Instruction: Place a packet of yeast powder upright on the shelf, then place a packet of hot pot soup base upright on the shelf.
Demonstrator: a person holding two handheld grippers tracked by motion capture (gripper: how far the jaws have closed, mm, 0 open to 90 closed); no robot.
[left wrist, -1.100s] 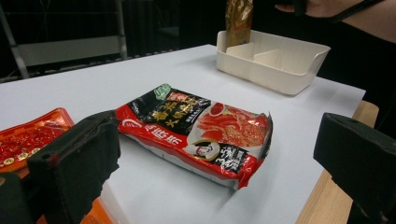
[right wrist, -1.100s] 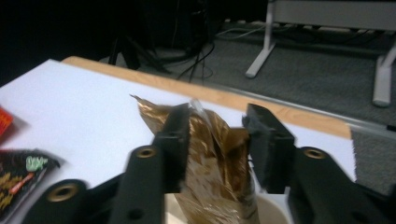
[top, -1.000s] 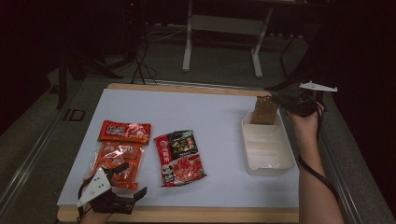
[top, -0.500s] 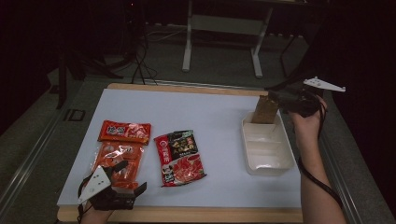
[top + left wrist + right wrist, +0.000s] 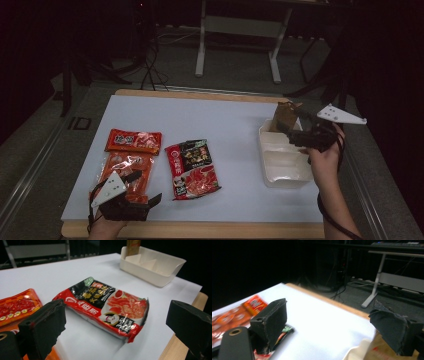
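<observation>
The right gripper (image 5: 292,131) hung over the white tray (image 5: 280,172), its jaws just opened wide, nothing between them. A brown packet (image 5: 284,116) stood at the tray's twelve o'clock end. The left gripper (image 5: 142,187), jaws spread and empty, rested at seven o'clock of the red noodle packet (image 5: 192,167).

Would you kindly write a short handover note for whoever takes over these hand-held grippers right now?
Right hand-held gripper: jaws have just been opening, now wide with nothing between them, beside the brown packet.
Left hand-held gripper: open, empty, over the orange sauce packet at the table's near edge.
Done: brown packet stands upright at the far end of the white divided tray.
Left: orange sauce packet and red noodle packet lie flat on the white mat, apparently next for the tray.
</observation>
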